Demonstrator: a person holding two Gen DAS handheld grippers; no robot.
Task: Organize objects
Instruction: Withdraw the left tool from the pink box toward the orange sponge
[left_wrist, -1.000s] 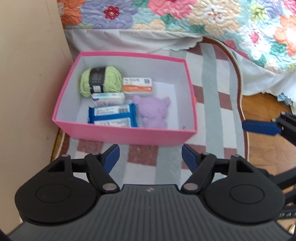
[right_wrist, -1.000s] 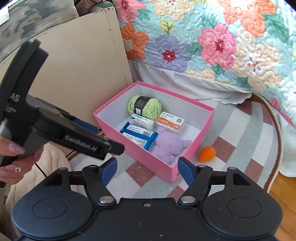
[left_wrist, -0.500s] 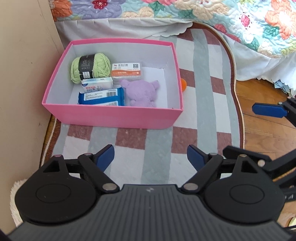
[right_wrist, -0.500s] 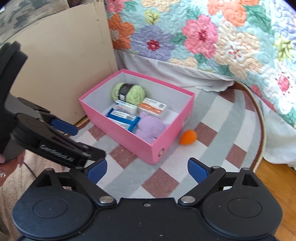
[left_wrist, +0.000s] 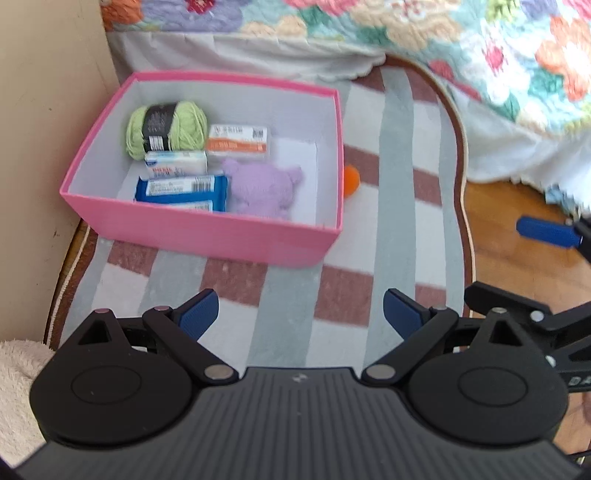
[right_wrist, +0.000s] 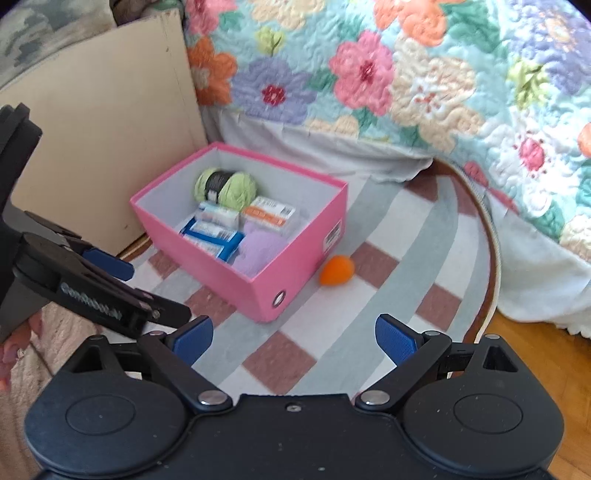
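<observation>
Orange ball (right_wrist: 335, 270) beside pink box (right_wrist: 258, 291)

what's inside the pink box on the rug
Inside the pink cardboard box: a green yarn ball, an orange-and-white packet, a small white packet, blue packets and a purple plush toy. Anything beneath them is hidden.

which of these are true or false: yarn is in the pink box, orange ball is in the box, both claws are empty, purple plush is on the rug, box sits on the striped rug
1. The green yarn ball lies inside the pink box. True.
2. The orange ball is in the box. False: it lies on the striped rug beside the box.
3. The left claw and right claw hold nothing. True.
4. The purple plush toy lies on the rug. False: it is in the box.
5. The box sits on the rug. True.
</observation>
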